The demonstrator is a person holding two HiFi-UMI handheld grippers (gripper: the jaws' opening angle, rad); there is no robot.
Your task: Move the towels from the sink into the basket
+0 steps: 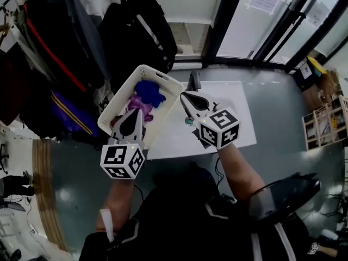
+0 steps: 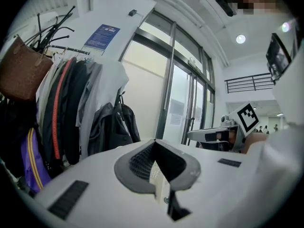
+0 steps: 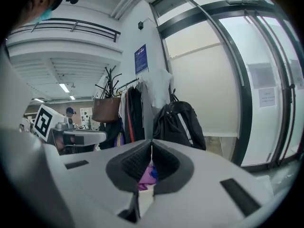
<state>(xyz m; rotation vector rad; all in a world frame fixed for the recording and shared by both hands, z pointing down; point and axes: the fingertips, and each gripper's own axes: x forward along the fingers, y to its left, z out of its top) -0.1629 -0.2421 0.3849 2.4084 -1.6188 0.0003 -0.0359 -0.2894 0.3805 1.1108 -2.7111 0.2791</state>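
Forearms and both marker cubes are sitting closest under the head camera, reaching out over a grey floor. Left gripper (image 1: 132, 123) is clamping the near rim of the white basket (image 1: 161, 76); its own view is showing a strip of white lattice pinched between the pads. Right gripper (image 1: 187, 99) is lying against the basket's right corner, jaws together. A white edge is showing low in their gap, but whether it is nipped I cannot tell.

Basket is hanging tilted, apparently clear of the floor and the white mat (image 1: 234, 118) below. Inside it, a blue towel (image 1: 149, 91) is lying on top, with a purple towel (image 1: 136, 103) just beside it toward the left gripper.

Sink is not appearing in any view, so any towels left there are going uncounted. Judgement: the transfer is looking largely done, with a check of the sink and setting the basket down remaining.
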